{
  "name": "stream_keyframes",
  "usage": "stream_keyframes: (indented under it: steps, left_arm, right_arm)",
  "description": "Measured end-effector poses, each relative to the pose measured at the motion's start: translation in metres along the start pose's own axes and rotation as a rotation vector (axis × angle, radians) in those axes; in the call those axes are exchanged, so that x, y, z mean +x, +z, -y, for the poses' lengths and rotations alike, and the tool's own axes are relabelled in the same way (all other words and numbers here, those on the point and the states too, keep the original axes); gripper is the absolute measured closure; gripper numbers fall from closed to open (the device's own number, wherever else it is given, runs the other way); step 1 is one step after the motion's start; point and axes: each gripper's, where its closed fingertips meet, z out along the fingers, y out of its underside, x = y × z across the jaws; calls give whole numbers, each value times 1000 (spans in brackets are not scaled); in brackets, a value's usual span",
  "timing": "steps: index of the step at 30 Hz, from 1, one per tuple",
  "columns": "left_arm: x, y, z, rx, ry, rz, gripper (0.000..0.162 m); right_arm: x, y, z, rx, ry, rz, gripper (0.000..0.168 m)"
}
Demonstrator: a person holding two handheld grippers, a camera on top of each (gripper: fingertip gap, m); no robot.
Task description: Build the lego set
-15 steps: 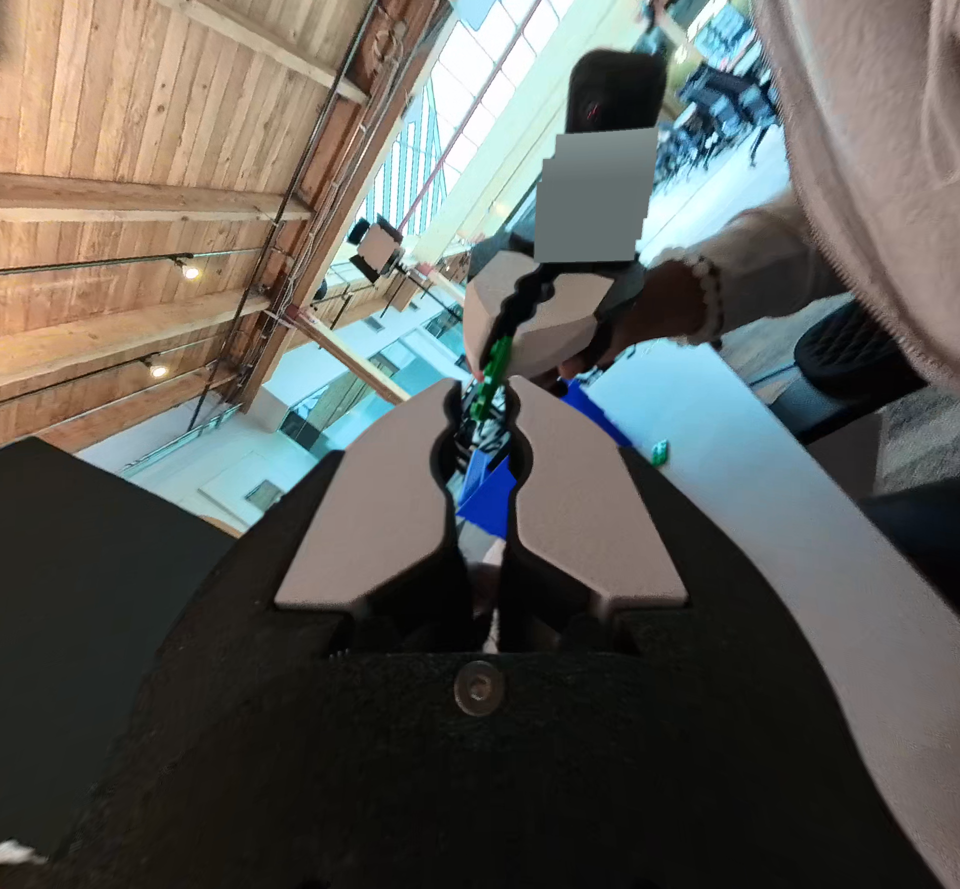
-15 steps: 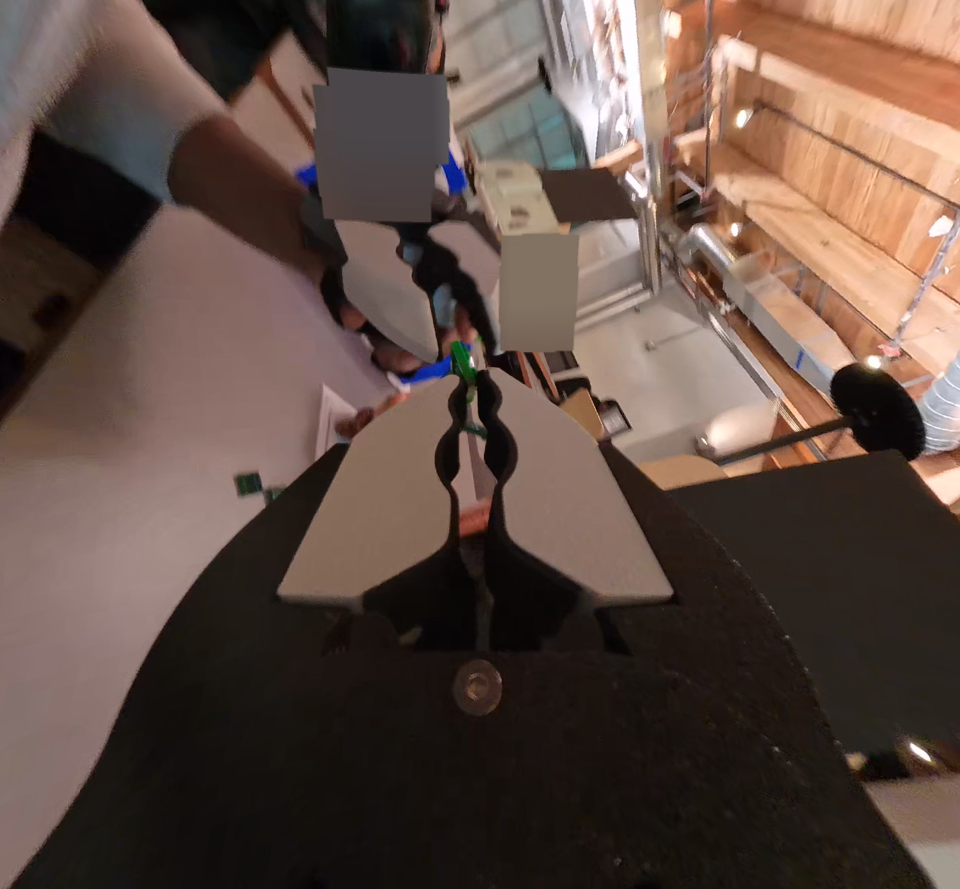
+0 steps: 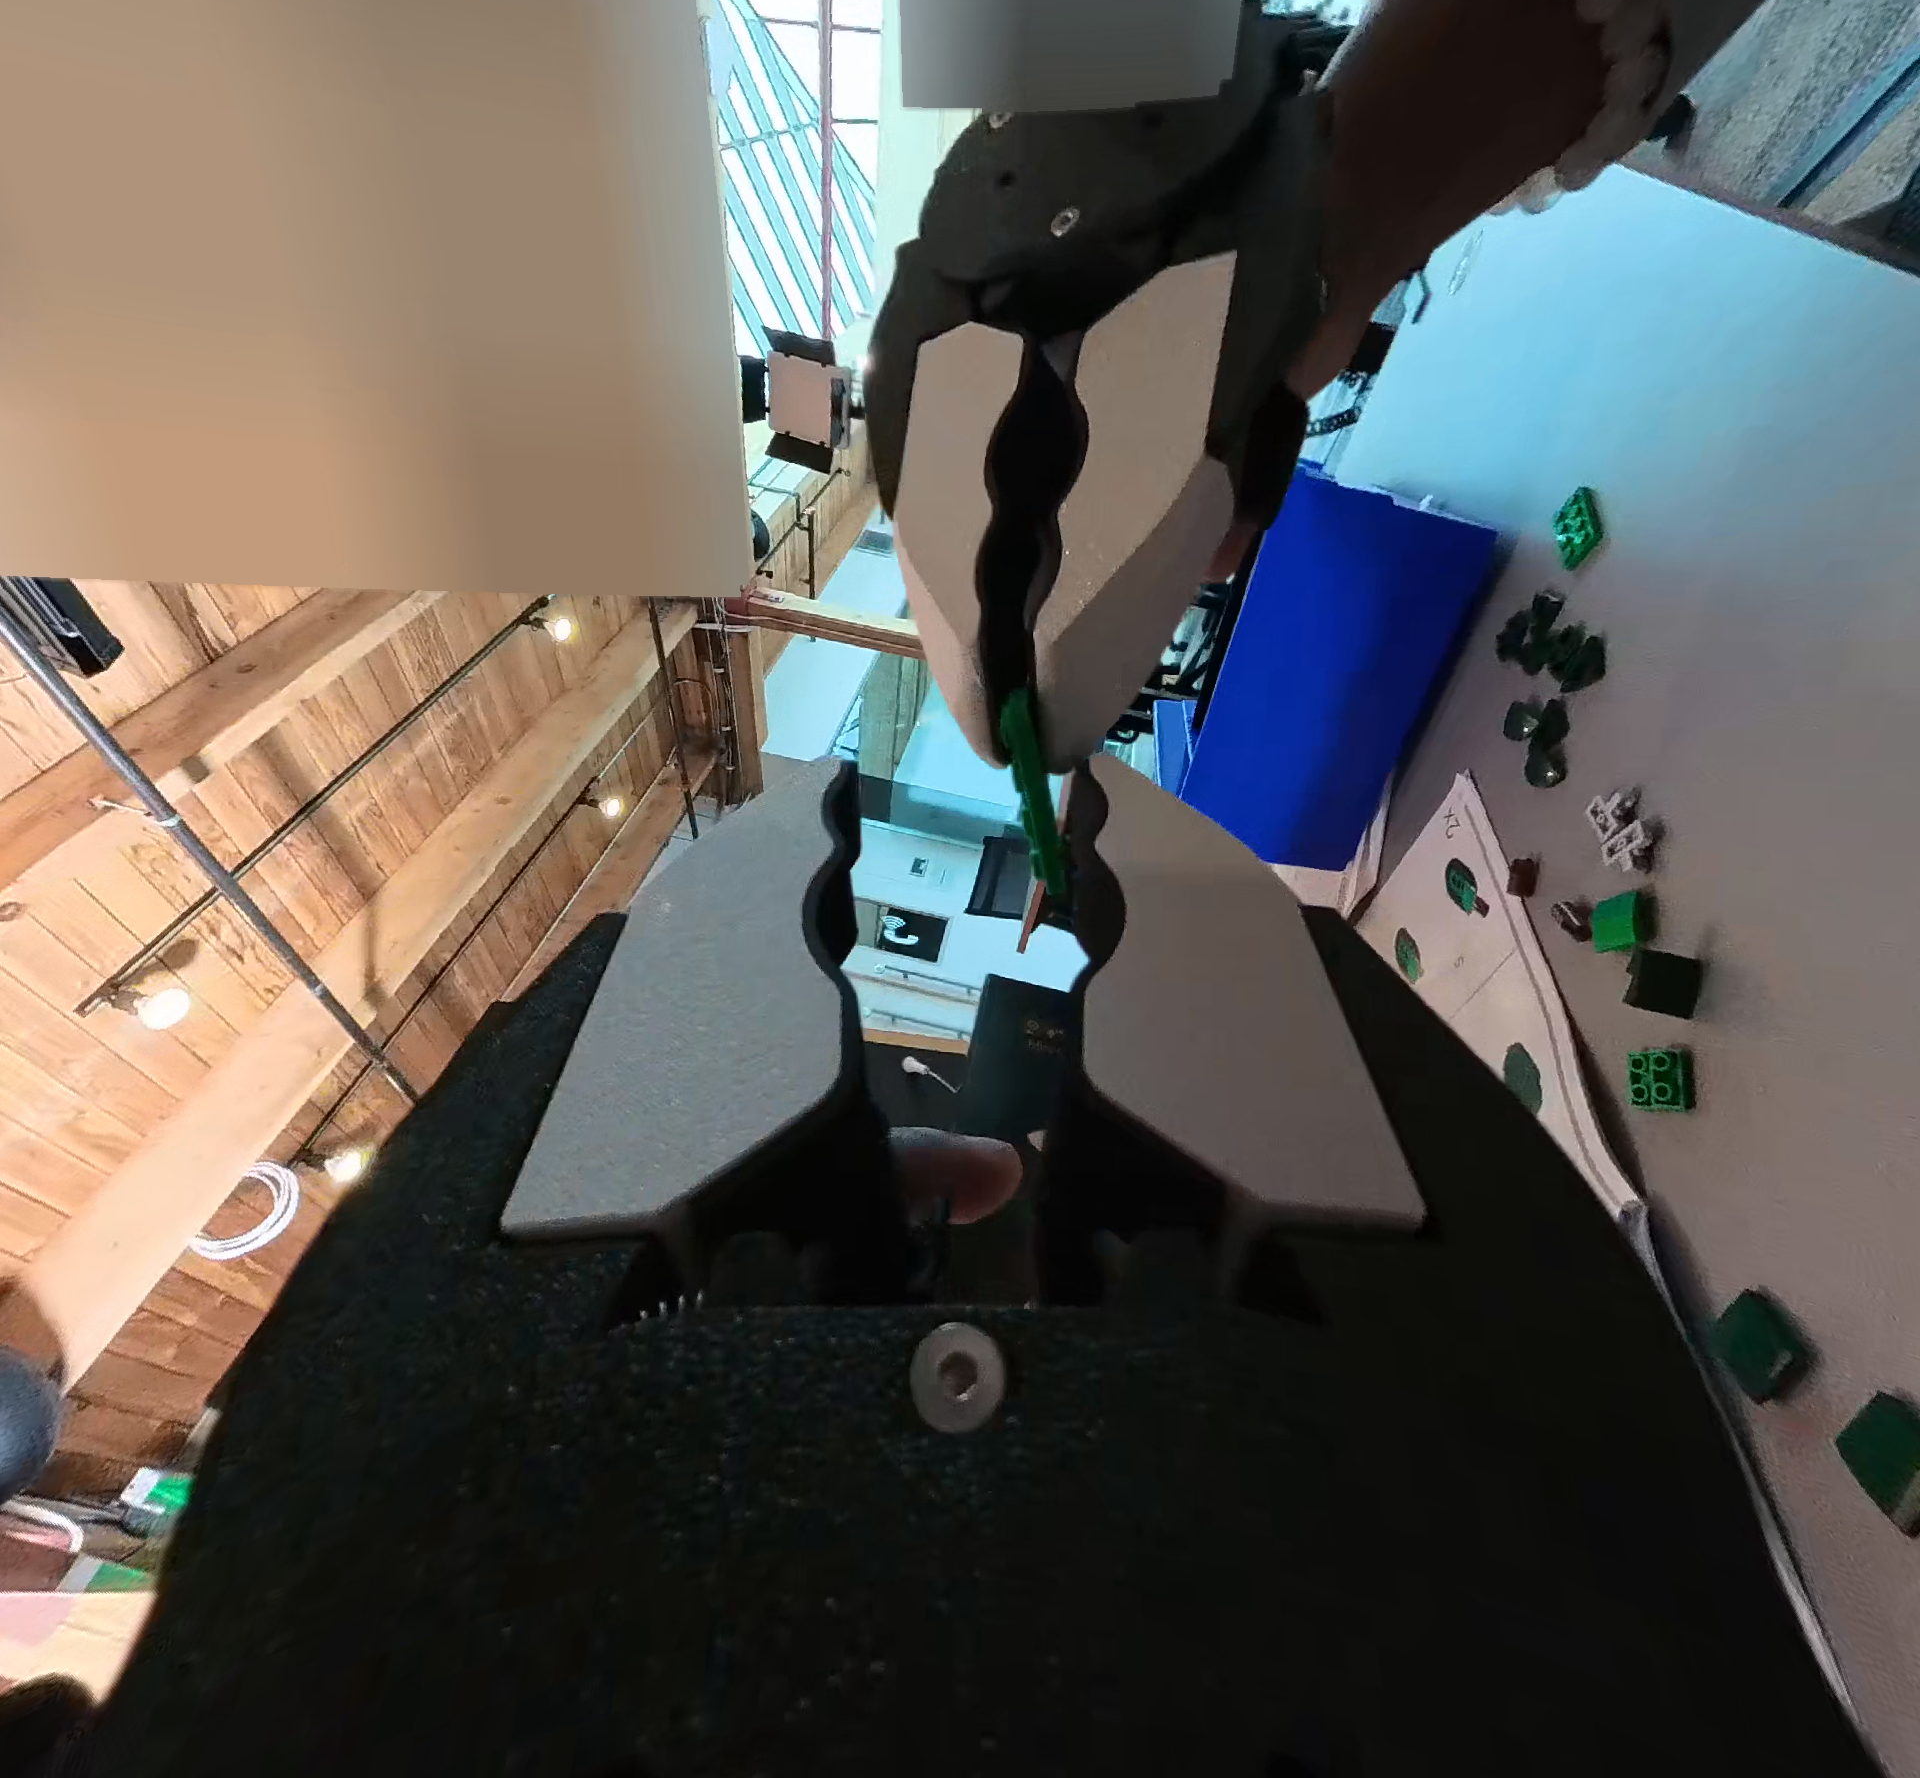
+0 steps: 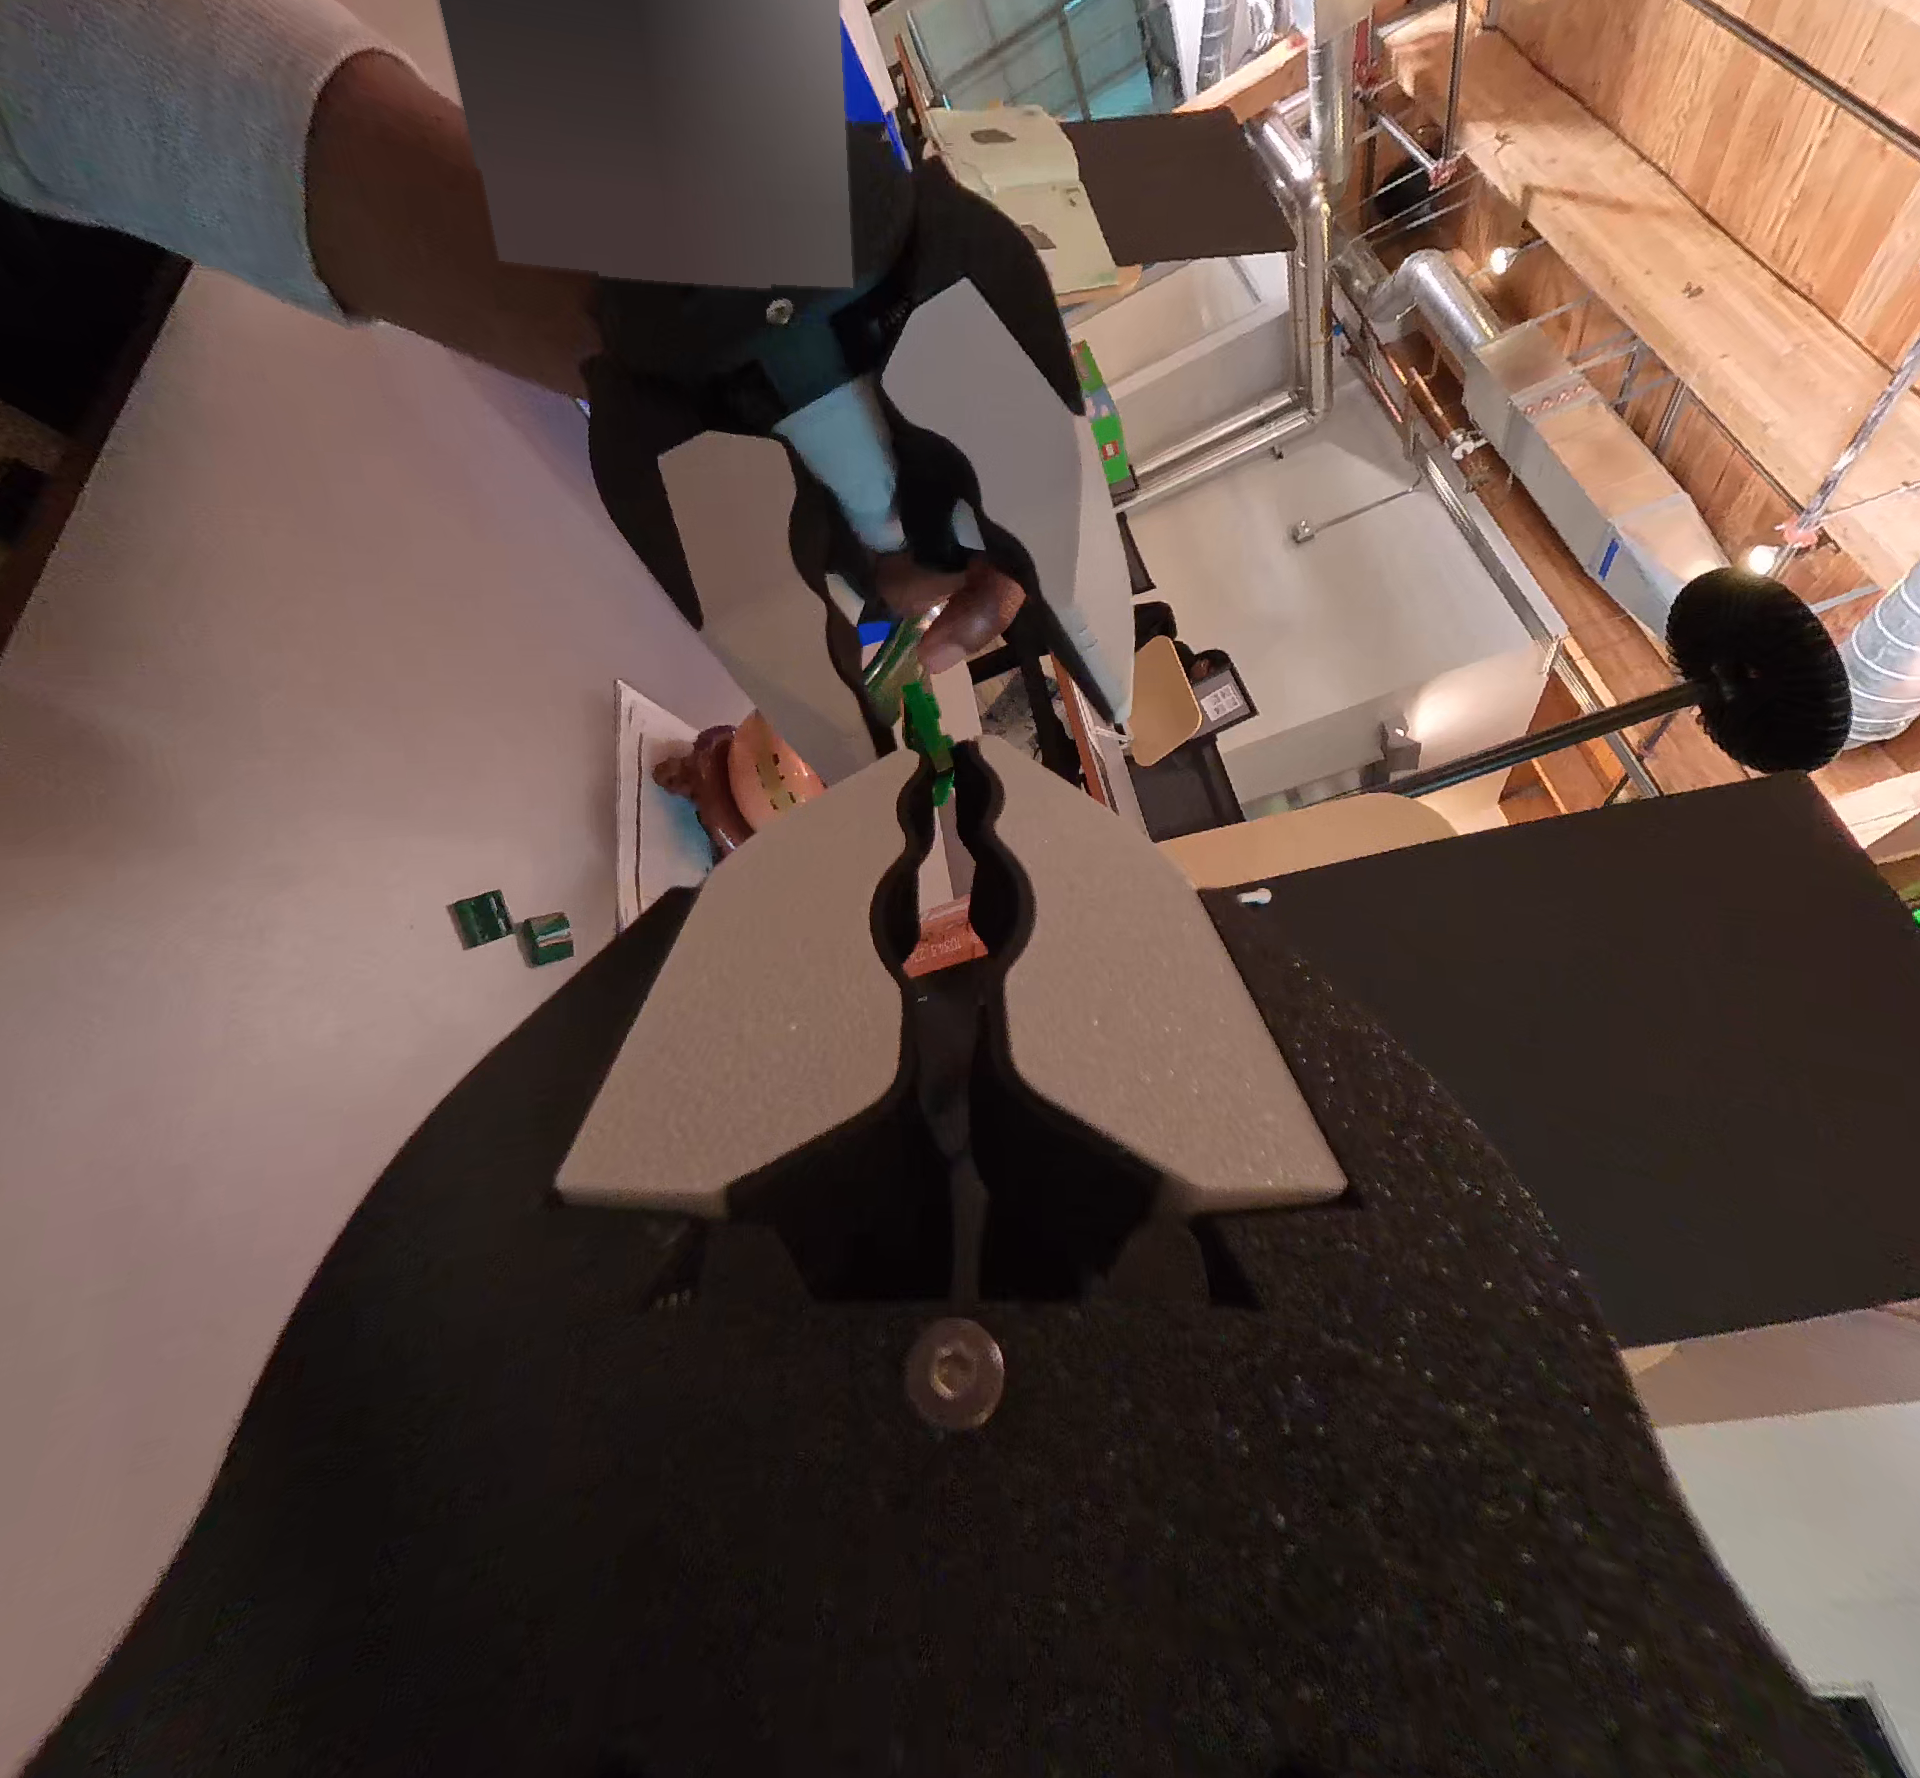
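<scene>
Above the tabletop (image 3: 1766, 440), a thin green lego plate (image 3: 1029, 793) is being held clamped at the tips of the right claw (image 4: 940, 772), while the left claw (image 3: 971, 793), standing apart, is being kept around the plate's free end without gripping it. Loose green bricks (image 3: 1660, 1076) are lying on the tabletop near the instruction sheet (image 3: 1475, 959). Since so little of the plate is being gripped, it is being judged likely to pivot or drop if the left claw is being shut off-centre.

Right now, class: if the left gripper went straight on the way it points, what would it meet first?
Most likely the green lego piece pinched in the right gripper, which faces the left gripper tip to tip. The left jaws stand open with the piece just off their right tip; depth is uncertain.
</scene>
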Motion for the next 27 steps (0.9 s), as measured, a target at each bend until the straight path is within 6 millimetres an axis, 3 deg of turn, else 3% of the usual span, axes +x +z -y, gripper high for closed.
stream_keyframes:
  steps: [14, 27]
  left_arm:
    - [15, 0, -16, -62, 62, -38, 127]
    - [17, -1, -17, -35, -12, -49, 128]
  right_arm:
    - [-15, 8, -11, -35, -23, 70, 161]
    - [-15, 7, -17, -56, 13, 104, 156]
